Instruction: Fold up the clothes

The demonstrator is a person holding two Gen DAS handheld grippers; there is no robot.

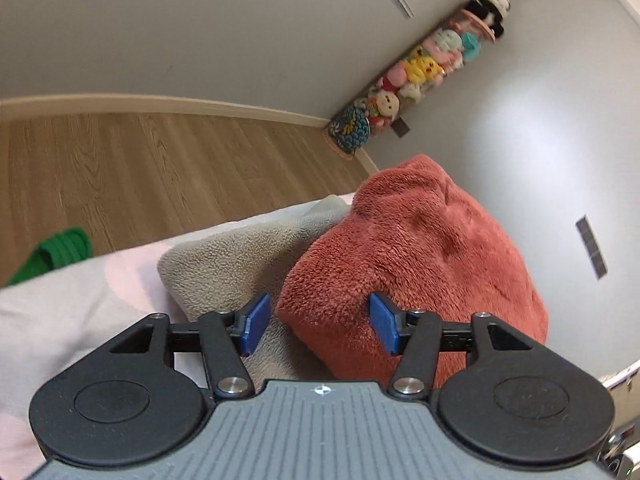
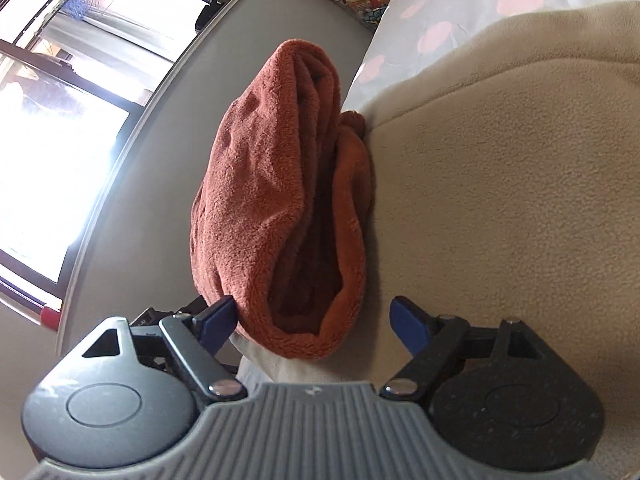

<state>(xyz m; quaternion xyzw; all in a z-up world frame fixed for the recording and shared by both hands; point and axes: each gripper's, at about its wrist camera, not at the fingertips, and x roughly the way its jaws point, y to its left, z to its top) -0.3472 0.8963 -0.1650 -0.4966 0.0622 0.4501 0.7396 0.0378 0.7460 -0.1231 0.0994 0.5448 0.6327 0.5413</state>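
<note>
From the left wrist view, the left gripper (image 1: 316,324) stands with its jaws well apart, the blue pads (image 1: 256,322) clear of the cloth, and a corner of the folded rust-red fleece garment (image 1: 420,256) lies in the gap between them without being pinched. The garment sits as a thick bundle on a beige fleece blanket (image 1: 236,260), which in turn lies on a pale sheet with pink dots (image 1: 80,300). Beyond the bed edge are a wooden floor (image 1: 140,160), something green (image 1: 60,254) on it, and a tall clear tube of plush toys (image 1: 416,72) standing in the corner against the grey wall. From the right wrist view, which is rolled to one side, the right gripper (image 2: 312,320) also has its jaws wide open; the layered, open edge of the rust-red fleece garment (image 2: 260,184) reaches into the gap, its cloth touching the pad on the window side while the other pad stands free over the beige fleece blanket (image 2: 520,200). The dotted sheet (image 2: 460,8) shows past the blanket, and a bright window (image 2: 60,120) fills the far side.
</note>
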